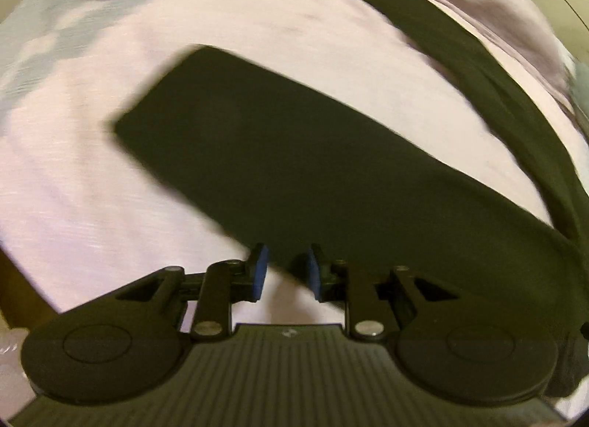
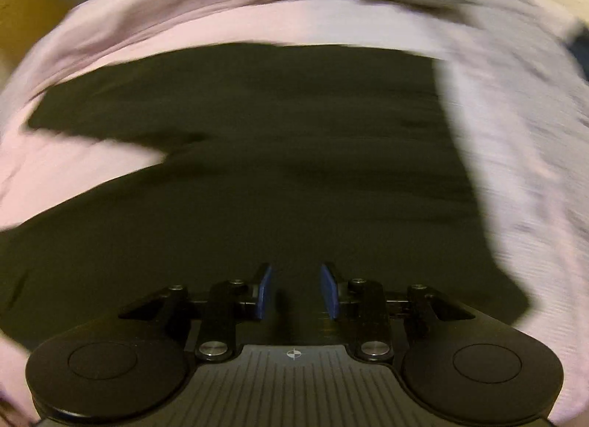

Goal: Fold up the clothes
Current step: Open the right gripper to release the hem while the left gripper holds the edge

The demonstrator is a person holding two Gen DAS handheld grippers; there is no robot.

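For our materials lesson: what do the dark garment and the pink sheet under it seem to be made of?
Dark garment: probably soft knit fabric, matte; it drapes limp without shine. Pink sheet: seemingly woven cloth, matte, with faint thread lines. Blur leaves both uncertain.

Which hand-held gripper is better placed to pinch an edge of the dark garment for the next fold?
Left, probably. The left hand-held gripper is open right at the dark garment's edge; the right hand-held gripper is open over mid-cloth, away from any edge.

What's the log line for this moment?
left gripper: open, at dark garment edge | right gripper: open, over garment | surface: pink sheet
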